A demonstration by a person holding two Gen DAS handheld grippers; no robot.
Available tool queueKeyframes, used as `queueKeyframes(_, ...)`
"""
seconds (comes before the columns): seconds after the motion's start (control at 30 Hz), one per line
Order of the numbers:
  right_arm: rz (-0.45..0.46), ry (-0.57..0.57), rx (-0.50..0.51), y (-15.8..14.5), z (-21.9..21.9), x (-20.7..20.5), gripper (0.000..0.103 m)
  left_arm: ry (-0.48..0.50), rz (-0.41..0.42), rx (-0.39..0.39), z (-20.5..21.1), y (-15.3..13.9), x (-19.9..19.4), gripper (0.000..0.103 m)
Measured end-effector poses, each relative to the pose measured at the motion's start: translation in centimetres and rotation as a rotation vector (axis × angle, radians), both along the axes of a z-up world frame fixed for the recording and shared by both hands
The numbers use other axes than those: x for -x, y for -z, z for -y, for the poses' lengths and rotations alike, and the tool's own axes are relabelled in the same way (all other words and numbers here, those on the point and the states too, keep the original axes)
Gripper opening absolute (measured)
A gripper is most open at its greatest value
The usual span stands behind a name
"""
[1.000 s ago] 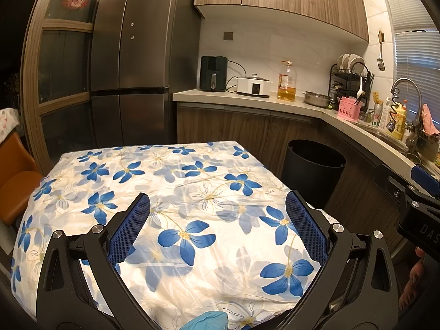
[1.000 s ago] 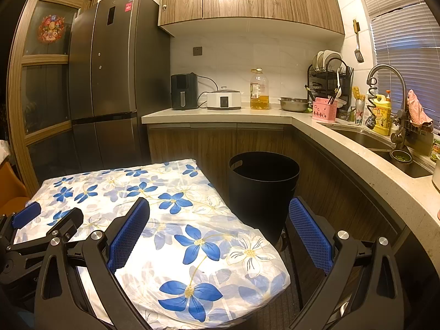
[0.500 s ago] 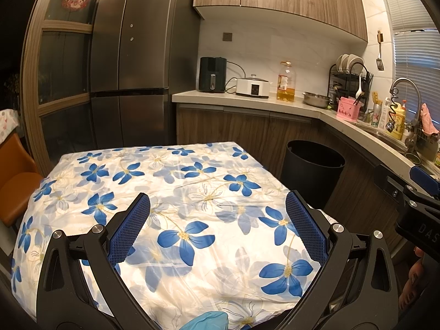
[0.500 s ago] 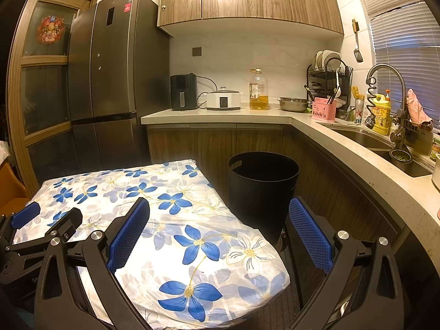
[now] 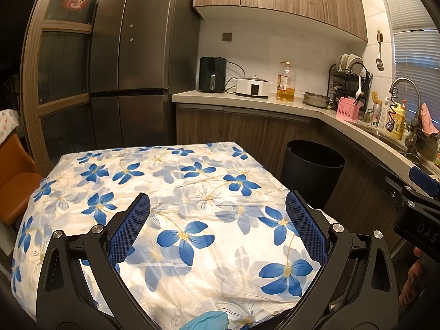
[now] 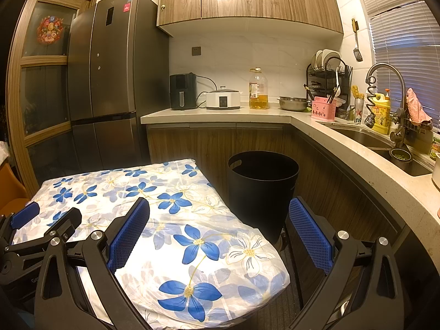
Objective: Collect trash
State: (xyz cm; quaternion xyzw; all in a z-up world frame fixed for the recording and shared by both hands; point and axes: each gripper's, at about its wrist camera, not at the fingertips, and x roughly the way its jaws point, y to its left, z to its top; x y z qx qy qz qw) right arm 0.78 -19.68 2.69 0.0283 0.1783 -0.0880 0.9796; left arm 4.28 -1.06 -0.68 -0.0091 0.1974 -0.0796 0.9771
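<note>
A black round trash bin [image 6: 262, 189] stands on the floor between the table and the kitchen cabinets; the left wrist view shows this bin [image 5: 313, 170] past the table's right corner. The table [image 5: 192, 192] wears a white cloth with blue flowers, and I see no loose trash on it. My left gripper [image 5: 217, 206] hovers open over the near half of the cloth, nothing between its blue pads. My right gripper [image 6: 218, 211] hangs open above the table's right corner, just short of the bin. The left gripper [image 6: 35, 220] shows at the lower left of the right wrist view.
A curved stone counter [image 6: 343, 143] runs along the right with a sink [image 6: 385, 148], dish rack [image 6: 327, 82], oil bottle [image 6: 258, 89] and small appliances. A tall steel fridge [image 5: 137, 68] stands behind the table. An orange chair [image 5: 16, 184] is at the table's left.
Both views have shifted very slightly, with the bin and table sitting a touch lower in frame. Both grippers stay open and empty.
</note>
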Motion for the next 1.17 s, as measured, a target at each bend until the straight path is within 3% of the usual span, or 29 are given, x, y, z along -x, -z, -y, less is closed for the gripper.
queueKeyframes(0.47,-0.001,0.002,-0.002,0.0,0.0,0.0,0.098,0.029,0.017,0.019,0.0,-0.9,0.5,0.097)
queueKeyframes(0.9,0.0,0.004,-0.003,0.1,0.0,0.1,0.098,-0.024,0.044,0.023,-1.1,-0.6,0.3,0.096)
queueKeyframes(1.17,0.001,0.004,-0.006,0.3,-0.1,0.2,0.098,-0.005,0.019,0.038,-1.1,-0.5,0.1,0.097)
